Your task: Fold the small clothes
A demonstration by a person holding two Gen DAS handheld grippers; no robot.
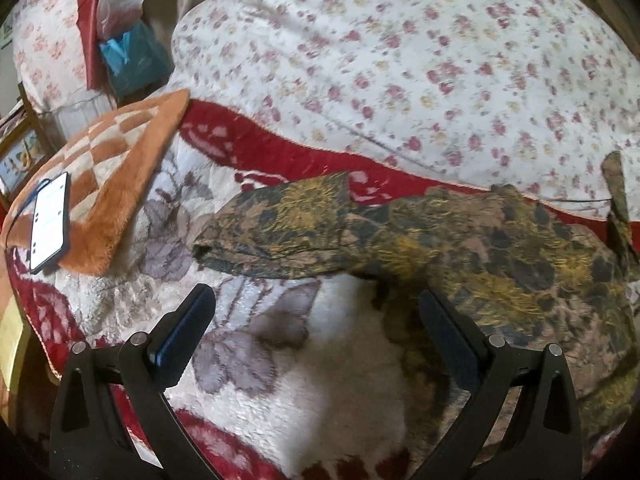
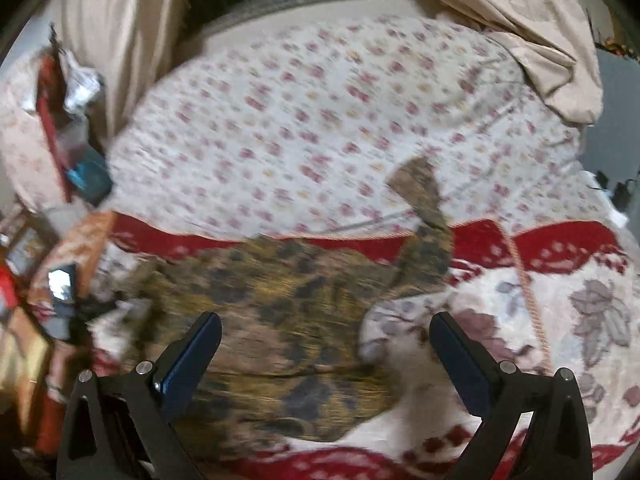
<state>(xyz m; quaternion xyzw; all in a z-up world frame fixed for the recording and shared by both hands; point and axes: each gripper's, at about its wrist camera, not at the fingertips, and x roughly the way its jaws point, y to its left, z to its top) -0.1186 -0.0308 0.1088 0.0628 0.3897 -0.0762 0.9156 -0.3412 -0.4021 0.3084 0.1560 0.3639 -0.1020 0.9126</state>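
While both pairs of tongs hang over the bed with their jaws wide apart and nothing between them, one small garment of mottled brown, yellow and black fabric (image 1: pixel 472 248) lies spread on the red and white plush blanket with grey leaf patterns (image 1: pixel 280 336). Seen from the left tongs (image 1: pixel 316 312), one sleeve of the garment reaches left toward the near middle of the blanket, while the body lies to the right, passing under the right-hand finger. From the right tongs (image 2: pixel 326 336), the garment's body sits between and beyond the fingers, mostly toward the left, and one sleeve sticks up to the far right onto the white quilt with small pink flowers (image 2: pixel 320 120); this view is blurred. That one quilt covers the far part of the bed. At left, one orange and cream checked fluffy cushion (image 1: pixel 116 168) rests on the blanket's edge, and one smartphone with a lit white screen (image 1: pixel 50 222) lies on top of it.
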